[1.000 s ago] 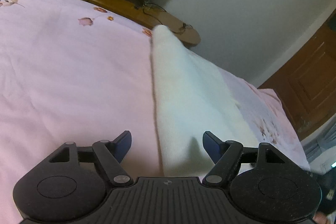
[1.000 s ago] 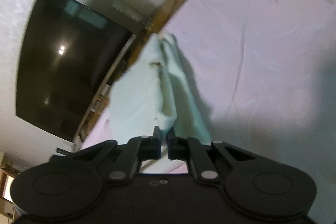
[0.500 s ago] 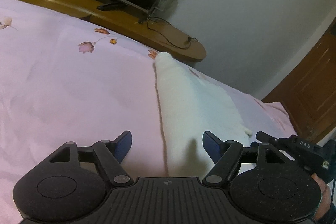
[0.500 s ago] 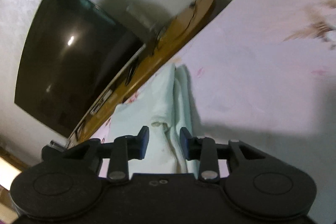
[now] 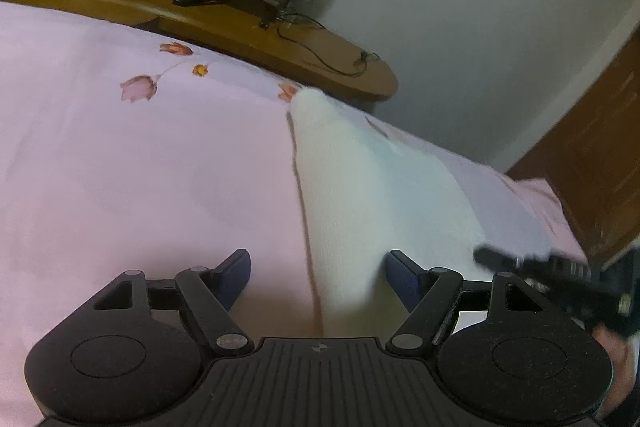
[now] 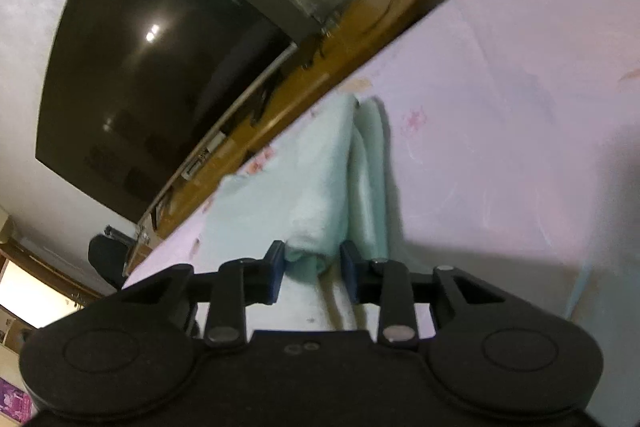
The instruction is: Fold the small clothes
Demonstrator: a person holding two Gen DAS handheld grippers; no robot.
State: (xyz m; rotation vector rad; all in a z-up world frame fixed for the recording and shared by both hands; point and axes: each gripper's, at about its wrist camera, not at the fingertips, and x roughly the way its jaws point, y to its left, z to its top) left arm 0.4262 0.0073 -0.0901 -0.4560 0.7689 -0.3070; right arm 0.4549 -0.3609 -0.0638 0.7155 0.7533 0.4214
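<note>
Pale mint cloth (image 6: 320, 183) lies doubled lengthwise on the pink bedsheet (image 5: 140, 167), ahead of both jaws. Right gripper (image 6: 312, 267) has just let go, jaws narrowly apart around the near end; left gripper (image 5: 316, 279) gapes wide, empty. Further folds likely remain.

The cloth (image 5: 372, 195) lies on the bed (image 5: 140, 167) (far end near the edge); shelf (image 5: 248, 27) behind.
</note>
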